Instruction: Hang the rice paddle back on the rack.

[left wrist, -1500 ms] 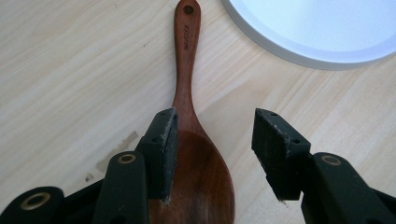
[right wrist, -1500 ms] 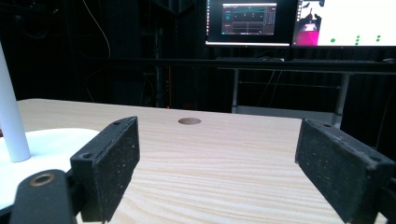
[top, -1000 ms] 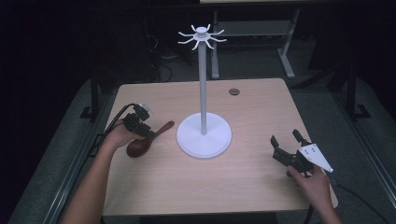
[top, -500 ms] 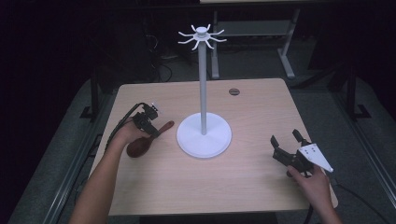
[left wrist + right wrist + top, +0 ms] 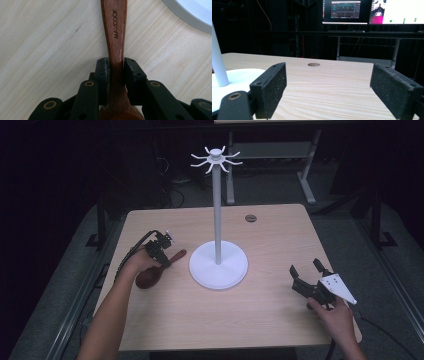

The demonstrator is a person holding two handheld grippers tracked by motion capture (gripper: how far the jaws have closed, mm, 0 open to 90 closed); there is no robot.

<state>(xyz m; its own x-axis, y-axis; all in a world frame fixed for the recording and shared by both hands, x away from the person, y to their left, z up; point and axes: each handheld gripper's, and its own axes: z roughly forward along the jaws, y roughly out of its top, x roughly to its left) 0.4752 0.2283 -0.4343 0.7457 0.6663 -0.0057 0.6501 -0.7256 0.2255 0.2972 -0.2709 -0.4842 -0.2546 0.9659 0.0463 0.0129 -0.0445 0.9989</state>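
Left gripper [image 5: 116, 72] – black pitted pads pressed on narrow neck of reddish-brown wooden spoon [image 5: 116, 37], jaws just been closing onto it. "MAXCOOK" printed in black along handle. Spoon lies flat on pale wood-grain table [image 5: 280, 310], left of white round-based stand with hooked top [image 5: 218, 265]. Right gripper [image 5: 306, 276] – jaws wide apart, empty, near table's right edge.

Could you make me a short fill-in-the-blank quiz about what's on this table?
1. The left hand-held gripper has its jaws on either side of a wooden ____.
2. The word printed on the spoon's handle is ____.
3. The white stand with hooks on top rests on a ____ base.
4. The right hand-held gripper has its jaws ____, with nothing between them.

Missing words: spoon; MAXCOOK; round; open
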